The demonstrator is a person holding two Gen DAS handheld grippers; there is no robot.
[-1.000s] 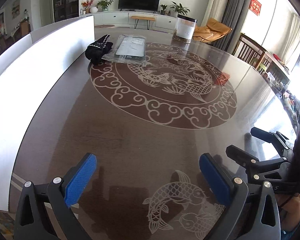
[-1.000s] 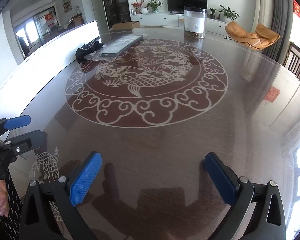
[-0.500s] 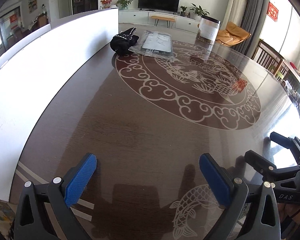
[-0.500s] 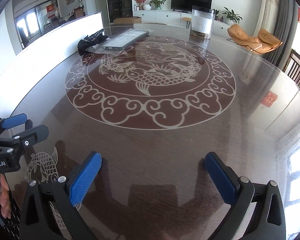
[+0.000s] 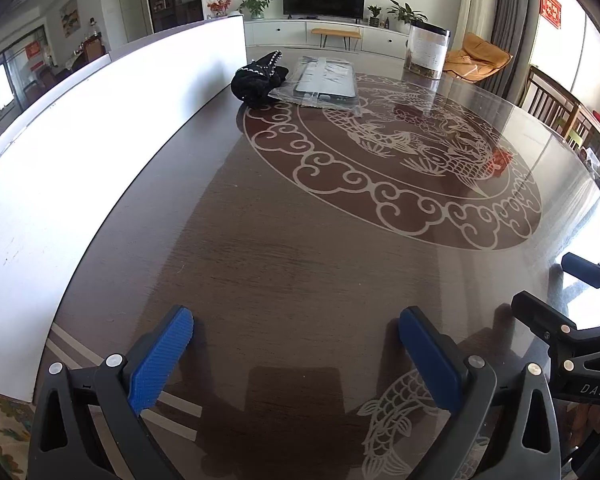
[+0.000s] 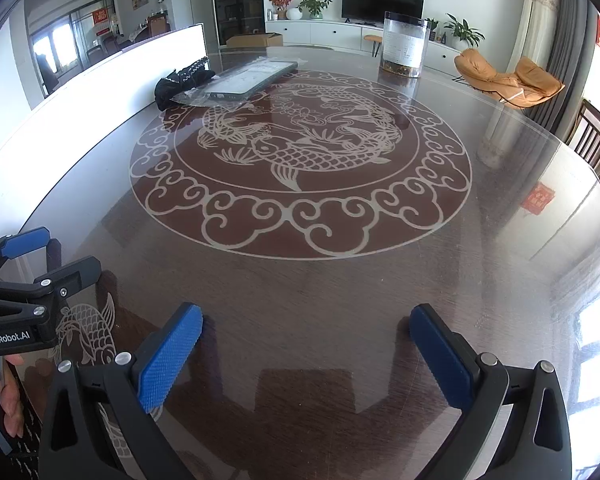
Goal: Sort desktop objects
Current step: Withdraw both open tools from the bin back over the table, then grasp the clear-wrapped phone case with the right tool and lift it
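Two grippers hover low over the near edge of the dark counter (image 5: 300, 264), each with its blue-padded jaws spread wide and nothing between them. The left gripper (image 5: 296, 344) sits beside the right gripper (image 6: 306, 344), and each shows at the side of the other's view. Far across the counter, by its left edge along the white partition (image 5: 100, 128), a crumpled black cloth with pale trim (image 5: 260, 80) lies touching a clear plastic bag holding a dark phone case (image 5: 326, 84). A tall clear jar with brown contents at its bottom (image 6: 403, 45) stands upright near the far edge, well apart from both. A koi and cloud medallion (image 6: 300, 160) covers the counter's middle.
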